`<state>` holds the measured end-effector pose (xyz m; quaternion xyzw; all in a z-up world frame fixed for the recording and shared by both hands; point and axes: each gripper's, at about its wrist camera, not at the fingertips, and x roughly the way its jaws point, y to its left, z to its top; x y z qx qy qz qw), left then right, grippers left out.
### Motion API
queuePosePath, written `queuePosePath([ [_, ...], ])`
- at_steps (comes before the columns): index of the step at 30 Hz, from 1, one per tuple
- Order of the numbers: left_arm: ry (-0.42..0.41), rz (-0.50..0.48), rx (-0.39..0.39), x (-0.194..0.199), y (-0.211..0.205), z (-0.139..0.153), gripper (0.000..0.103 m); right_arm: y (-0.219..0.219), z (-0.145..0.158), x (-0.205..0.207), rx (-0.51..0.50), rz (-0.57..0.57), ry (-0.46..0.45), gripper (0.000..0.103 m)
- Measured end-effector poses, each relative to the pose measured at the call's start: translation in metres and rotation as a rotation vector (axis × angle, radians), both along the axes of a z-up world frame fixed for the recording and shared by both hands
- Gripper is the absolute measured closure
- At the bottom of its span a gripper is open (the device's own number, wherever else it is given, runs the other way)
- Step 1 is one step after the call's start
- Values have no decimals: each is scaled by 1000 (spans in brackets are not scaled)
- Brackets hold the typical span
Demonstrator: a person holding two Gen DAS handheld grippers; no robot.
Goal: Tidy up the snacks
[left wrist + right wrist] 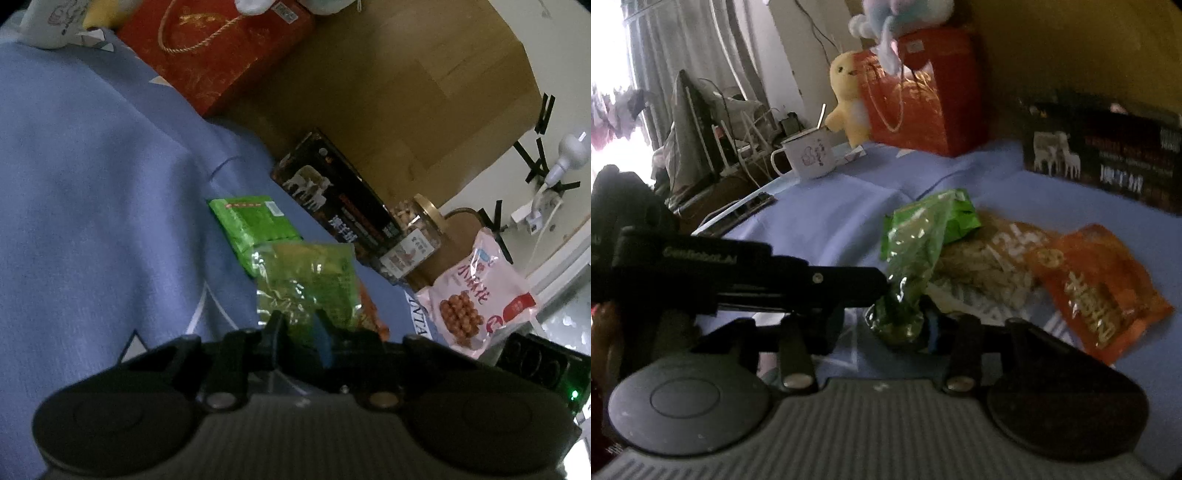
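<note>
- Snacks are lying in a loose pile on the blue cloth (92, 184), which is covering a surface I cannot identify. Others are standing along its far edge against the wooden board (406, 92).
- The left tool (299, 325) is gripping the clear-green packet (306, 288) by its near edge. Its fingers are closed flat on the crinkled film, probably because a thin seam is the easiest part to pinch.
- That packet is standing up off the cloth, with its far end resting on the pile. It looks as though it is being lifted clear of the others for sorting.
- The right tool (886, 325) is sitting with the packet's lower end between its fingers. I cannot tell whether its pads are pressing on the packet or only bracketing it, so whether it is helping to steady the slippery bag stays a guess.
- Counting the pile, four packets are showing: the clear-green one, an opaque green packet (251, 225) behind it, a clear bag of pale pieces (982, 258) and an orange packet (1100, 288).
- Standing at the back are one black box (340, 199), one jar of nuts (413, 236) and one pink bag (480, 295). They are lined up side by side, seemingly already tidied.
- One red gift bag (221, 48) is standing further along.
</note>
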<state>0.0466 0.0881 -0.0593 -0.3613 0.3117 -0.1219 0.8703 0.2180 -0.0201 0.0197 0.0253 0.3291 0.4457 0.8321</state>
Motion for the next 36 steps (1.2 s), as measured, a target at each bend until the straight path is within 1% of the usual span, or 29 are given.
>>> queuePosePath([
  [2,-4,7,22,-2,-3,2,85,-3,-2,3,3,-16,7,69],
  [3,-4,8,26,-2,-4,2,84,-4,-3,5,2,-22,20,69],
  [5,1,9,16,-2,-3,2,82,-5,-5,8,11,-18,39,69],
  [7,13,24,19,-2,-1,1,80,-4,-5,8,9,-15,37,69],
  [8,17,29,26,-2,0,1,75,-4,-5,9,12,-13,41,68],
  [9,20,34,32,-2,0,0,74,-6,-5,10,19,-12,51,68],
  [12,22,41,18,-2,3,-2,74,-9,-5,11,37,-14,82,69],
  [19,16,43,46,-6,3,0,72,-16,-6,14,63,-13,126,69],
  [22,22,49,24,-9,9,1,71,-20,-7,18,90,-22,171,71],
  [24,17,58,1,-13,14,3,62,-22,-7,22,102,-25,196,71],
  [26,18,65,-27,-14,17,5,58,-24,-7,24,112,-34,217,71],
  [28,18,57,-57,-14,17,5,58,-27,-7,26,119,-52,230,71],
  [30,14,38,-77,-12,15,6,55,-31,-5,26,118,-75,223,69],
  [32,18,24,-73,-9,11,6,55,-34,-5,28,117,-95,219,69],
  [36,38,18,-60,-4,5,2,55,-41,-7,32,143,-116,250,69],
])
